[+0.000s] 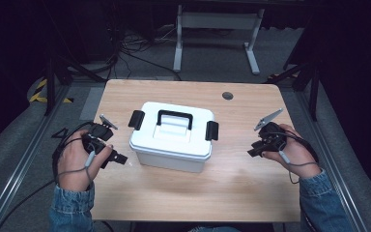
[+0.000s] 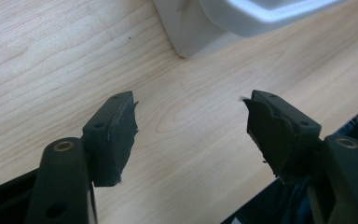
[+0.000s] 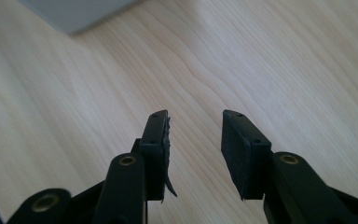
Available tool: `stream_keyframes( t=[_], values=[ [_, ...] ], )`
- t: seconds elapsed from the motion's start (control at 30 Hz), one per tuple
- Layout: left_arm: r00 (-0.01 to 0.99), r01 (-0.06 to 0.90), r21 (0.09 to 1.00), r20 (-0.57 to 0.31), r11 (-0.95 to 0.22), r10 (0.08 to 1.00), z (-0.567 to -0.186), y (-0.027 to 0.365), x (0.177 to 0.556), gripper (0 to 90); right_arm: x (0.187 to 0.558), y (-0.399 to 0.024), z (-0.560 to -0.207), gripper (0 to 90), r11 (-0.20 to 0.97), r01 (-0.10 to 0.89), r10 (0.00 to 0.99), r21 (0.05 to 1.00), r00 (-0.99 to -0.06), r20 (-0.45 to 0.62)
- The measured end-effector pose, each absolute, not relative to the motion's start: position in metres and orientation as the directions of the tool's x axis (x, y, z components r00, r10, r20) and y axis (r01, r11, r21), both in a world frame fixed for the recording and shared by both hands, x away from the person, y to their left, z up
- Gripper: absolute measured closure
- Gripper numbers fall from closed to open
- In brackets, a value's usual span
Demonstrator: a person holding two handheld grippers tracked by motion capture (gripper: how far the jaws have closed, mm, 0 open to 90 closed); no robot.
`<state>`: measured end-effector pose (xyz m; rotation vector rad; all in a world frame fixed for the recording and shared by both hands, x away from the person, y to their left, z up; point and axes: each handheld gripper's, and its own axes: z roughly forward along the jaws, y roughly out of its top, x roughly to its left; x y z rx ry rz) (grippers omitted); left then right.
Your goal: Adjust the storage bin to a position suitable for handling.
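1. nearest the person, two denim sleeves come in at the bottom of the high view, each hand holding a gripper over the table (image 1: 241,188).
2. the left gripper (image 1: 118,158) sits low at the left, jaws spread wide with nothing between them; in the left gripper view bare wood shows through the gap (image 2: 191,126).
3. the right gripper (image 1: 252,152) sits at the right, jaws parted a moderate way and empty; its own view looks down on plain wood (image 3: 196,135).
4. the box (image 1: 172,136) stands between the two grippers, near the table's middle. it lies to the right of the left gripper and to the left of the right one. its long axis runs across the table, left to right, slightly skewed.
5. the left gripper looks nearer: its jaws are just beside the box's lower left corner, which shows in its view (image 2: 200,28). the right gripper is farther off, apart from the right latch (image 1: 212,130).
6. the box is white plastic with rounded corners, lid on, a black handle (image 1: 175,118) lying across the top and a black latch on each short end (image 1: 136,120). both latches look to be down, so opening it would likely start at those ends.
7. beyond the table, cables and a white frame stand on the floor.
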<state>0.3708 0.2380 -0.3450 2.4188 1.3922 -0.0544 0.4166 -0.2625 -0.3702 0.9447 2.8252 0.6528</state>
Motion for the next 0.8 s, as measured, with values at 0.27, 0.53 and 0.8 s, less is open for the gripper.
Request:
stream_keyframes(
  t=[0.27,0.53,0.8],
  values=[
    [0.559,0.796,0.376,-0.156,-0.474,0.815,-0.34,0.246,0.364,26.2,0.425,-0.231,-0.338,63.9,0.744,0.509,0.564,0.432,-0.826,0.002],
    [0.572,0.797,0.368,-0.207,-0.478,0.794,-0.334,0.254,0.369,27.8,0.434,-0.194,-0.305,54.4,0.804,0.425,0.478,0.416,-0.878,-0.025],
    [0.601,0.795,0.255,-0.206,-0.55,0.772,-0.339,0.249,0.373,18.4,0.451,-0.176,-0.285,57.9,0.795,0.426,0.469,0.431,-0.883,0.007]
  ],
)
